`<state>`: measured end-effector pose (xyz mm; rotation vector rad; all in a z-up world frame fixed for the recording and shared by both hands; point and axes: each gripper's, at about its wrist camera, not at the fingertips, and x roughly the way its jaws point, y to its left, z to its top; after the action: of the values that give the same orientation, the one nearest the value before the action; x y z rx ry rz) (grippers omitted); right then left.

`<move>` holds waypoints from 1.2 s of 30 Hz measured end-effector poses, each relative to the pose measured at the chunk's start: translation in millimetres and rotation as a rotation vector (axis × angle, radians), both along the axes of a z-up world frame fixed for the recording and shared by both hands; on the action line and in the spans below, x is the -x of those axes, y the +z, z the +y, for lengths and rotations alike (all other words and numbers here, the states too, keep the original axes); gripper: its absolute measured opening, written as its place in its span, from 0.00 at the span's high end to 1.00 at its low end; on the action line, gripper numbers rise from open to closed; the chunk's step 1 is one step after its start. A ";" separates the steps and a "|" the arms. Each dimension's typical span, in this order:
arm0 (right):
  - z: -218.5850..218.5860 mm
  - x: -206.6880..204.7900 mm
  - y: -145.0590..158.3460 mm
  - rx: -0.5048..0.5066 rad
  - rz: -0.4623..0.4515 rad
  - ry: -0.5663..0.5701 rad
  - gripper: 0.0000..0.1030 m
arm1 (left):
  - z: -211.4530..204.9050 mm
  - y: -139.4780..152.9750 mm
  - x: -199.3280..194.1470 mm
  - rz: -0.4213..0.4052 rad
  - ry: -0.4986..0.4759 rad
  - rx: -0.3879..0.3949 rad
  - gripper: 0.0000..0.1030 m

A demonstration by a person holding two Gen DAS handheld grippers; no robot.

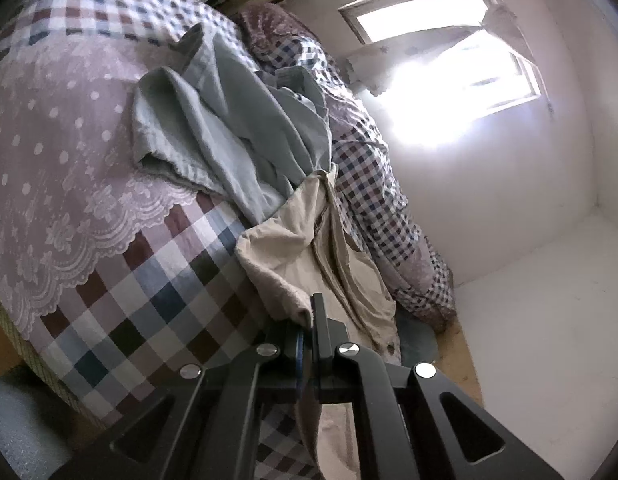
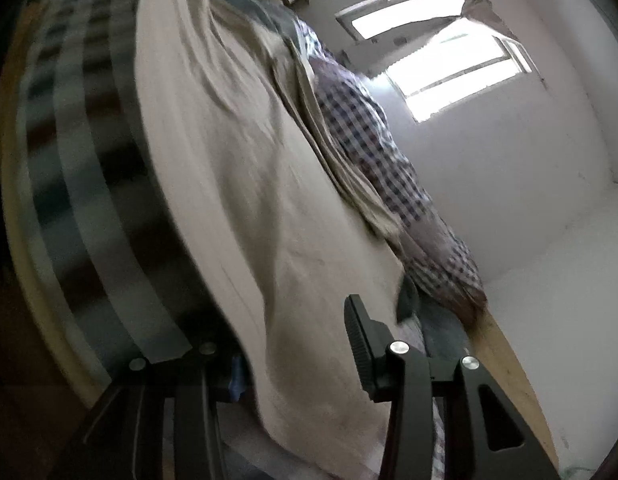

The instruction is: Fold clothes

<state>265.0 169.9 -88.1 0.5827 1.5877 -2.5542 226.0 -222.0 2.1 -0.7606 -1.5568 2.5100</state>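
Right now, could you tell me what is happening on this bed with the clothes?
A person with a gripper in each hand is folding clothes on a checked bedspread. The left gripper is shut on an edge of a beige garment, which trails up the bed. The right gripper has the same cloth between its fingers, though whether they press on it is unclear. A pale green garment lies crumpled beyond, not yet folded.

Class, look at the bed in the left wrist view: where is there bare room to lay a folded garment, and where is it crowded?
Free: the checked bedspread below the lace-edged cover, left of the beige garment. The dotted lace cover left of the pale green garment is also bare. Crowded: the bed's right side, where both garments pile against the rumpled checked quilt.
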 end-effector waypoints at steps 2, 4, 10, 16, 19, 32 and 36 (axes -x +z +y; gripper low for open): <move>13.9 -1.2 -0.4 -0.037 0.004 -0.019 0.56 | 3.4 2.8 0.1 0.002 -0.004 0.022 0.99; 23.5 -4.1 -0.8 -0.068 0.011 -0.029 0.56 | 3.7 2.9 -0.4 -0.001 0.000 0.029 0.99; 46.4 -22.8 -2.7 -0.126 0.019 -0.050 0.57 | 1.2 3.4 -1.8 -0.005 0.009 0.038 0.99; 59.6 -23.7 -5.1 -0.156 0.010 -0.074 0.57 | -2.8 5.5 -5.4 -0.001 0.019 0.043 0.99; 59.7 -25.6 -10.8 -0.178 0.009 -0.067 0.60 | -4.8 7.6 -7.0 0.004 0.022 0.044 0.99; 46.6 -38.2 -30.8 -0.263 0.021 0.009 0.63 | -4.7 20.6 -8.6 0.037 0.011 0.038 0.99; 58.7 -23.6 -26.3 -0.251 0.047 -0.067 0.64 | -6.0 23.1 -8.2 0.040 0.012 0.042 0.99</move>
<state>288.5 228.5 -114.4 0.6096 1.9540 -2.4488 234.3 -228.0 25.3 -0.7027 -1.5058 2.5573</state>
